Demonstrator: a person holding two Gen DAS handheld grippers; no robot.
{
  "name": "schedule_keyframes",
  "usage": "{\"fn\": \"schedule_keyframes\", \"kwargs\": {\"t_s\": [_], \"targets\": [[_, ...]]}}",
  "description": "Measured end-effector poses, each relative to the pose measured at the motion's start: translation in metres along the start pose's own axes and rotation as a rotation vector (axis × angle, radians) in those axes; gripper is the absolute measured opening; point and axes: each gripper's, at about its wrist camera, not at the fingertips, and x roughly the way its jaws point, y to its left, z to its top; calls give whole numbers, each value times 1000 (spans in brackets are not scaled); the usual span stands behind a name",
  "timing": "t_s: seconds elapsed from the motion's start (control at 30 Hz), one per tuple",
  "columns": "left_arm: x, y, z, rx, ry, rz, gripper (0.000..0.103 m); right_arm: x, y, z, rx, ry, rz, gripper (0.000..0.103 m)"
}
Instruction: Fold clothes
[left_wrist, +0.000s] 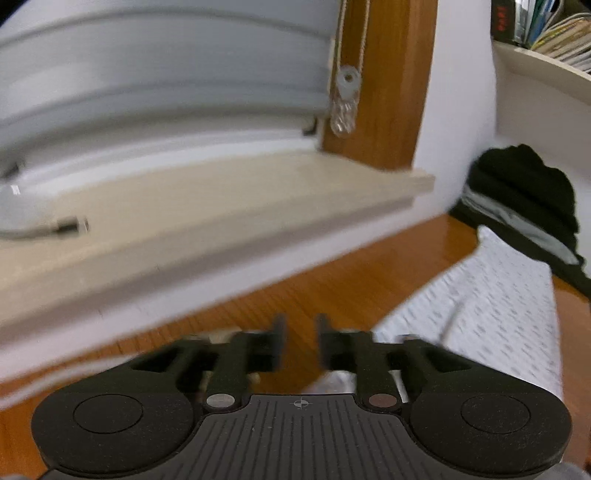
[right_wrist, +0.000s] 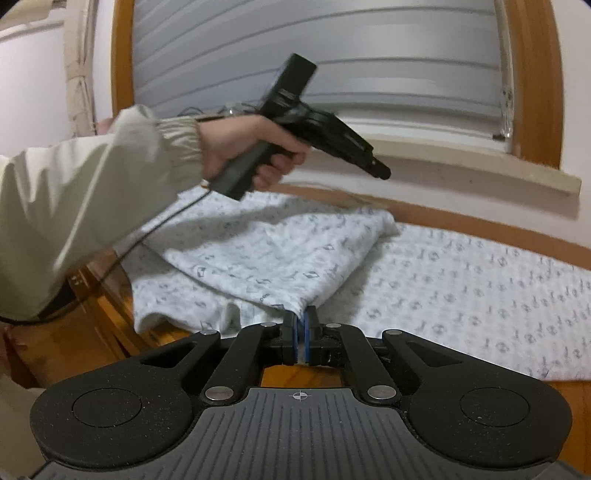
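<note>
We've got the right gripper (right_wrist: 302, 320) clamped on a corner of the white printed garment (right_wrist: 280, 251), spread on the wood table (left_wrist: 295, 291). Left gripper (left_wrist: 301, 325) up, jaws apart w/ nothing between.

Motion blur smears the window sill (left_wrist: 207, 206) and the small objects on it. Right of the sill, the dark garment (left_wrist: 532, 199) is cut by the picture's edge.
</note>
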Motion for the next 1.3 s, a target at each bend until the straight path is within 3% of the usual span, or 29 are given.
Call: {"fn": "schedule_keyframes", "kwargs": {"t_s": [0.23,0.27,0.3,0.33,0.37,0.43,0.5,0.57,0.83,0.97,1.03,1.07,1.13,1.2,1.3], "targets": [[24,-31,-12,119,105,-46,45,4,1,-3,-8,12,-13,4],[28,-35,-14,137,121,-38,38,4,0,-4,-9,11,-12,4],[32,-39,-15,151,135,-29,12,4,0,-3,-10,10,-9,4],[32,-40,-16,151,137,-19,4,3,-1,-3,-9,7,-5,4],[28,-38,-16,137,118,4,3,3,-2,-3,-4,4,0,4],[0,-28,-12,68,-4,44,3,2,-3,-3,4,2,10,4],[-44,-10,-18,-86,-159,69,3,2,-2,-5,1,0,13,4],[-74,1,-32,-173,-218,89,3,2,-1,-7,-1,0,16,4],[-126,32,-94,-269,-136,240,1,5,0,-14,-24,15,16,4],[-138,32,-95,-258,-153,294,1,7,0,-13,-27,18,14,4],[-143,28,-92,-241,-178,309,9,8,1,-13,-28,19,13,4],[-144,24,-90,-232,-188,288,17,8,1,-13,-29,20,12,4],[-142,12,-83,-194,-188,250,23,8,1,-13,-28,20,11,4],[-128,-11,-71,-87,-157,218,32,9,0,-13,-24,20,11,4],[-105,-46,-63,90,-71,183,35,9,0,-12,-23,21,11,4]]}}
